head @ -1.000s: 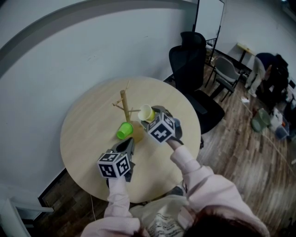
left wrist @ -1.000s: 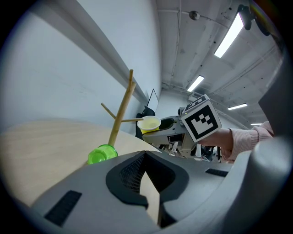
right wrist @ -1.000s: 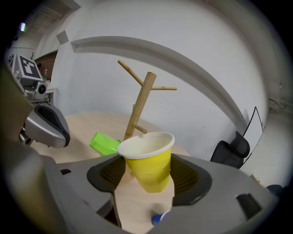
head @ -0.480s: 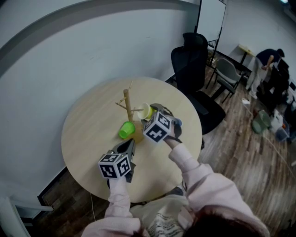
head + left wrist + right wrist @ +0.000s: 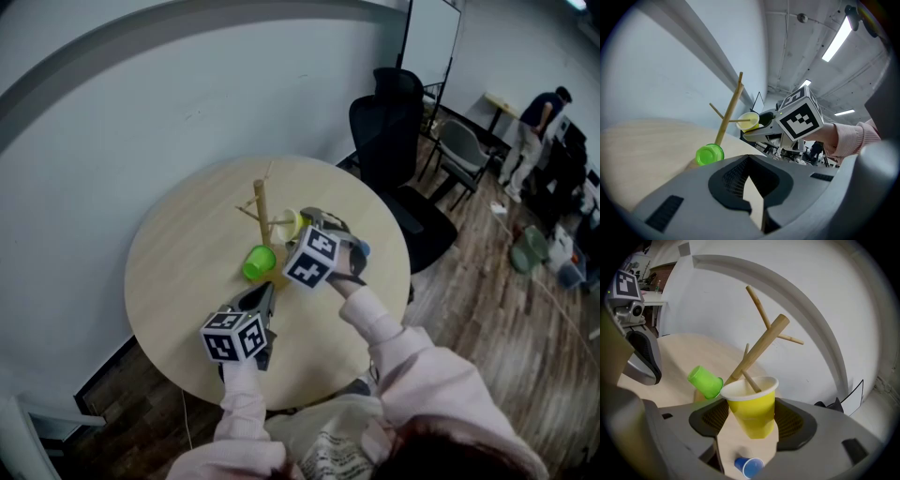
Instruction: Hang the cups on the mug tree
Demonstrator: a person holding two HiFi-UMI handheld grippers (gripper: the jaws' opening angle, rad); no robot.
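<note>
While pinching the yellow cup [image 5: 751,404] between right gripper [image 5: 751,417] pads at lower centre, holds its mouth over a tree [image 5: 759,345] peg, with left gripper [image 5: 750,159] closed, empty, lower left.

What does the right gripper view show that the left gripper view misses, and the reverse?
Right gripper view only: a blue cup on the table, below the jaws. Left gripper view only: the right gripper from outside, its marker cube, a pink sleeve, ceiling lights. Both: the mug tree, the green cup, the yellow cup.
</note>
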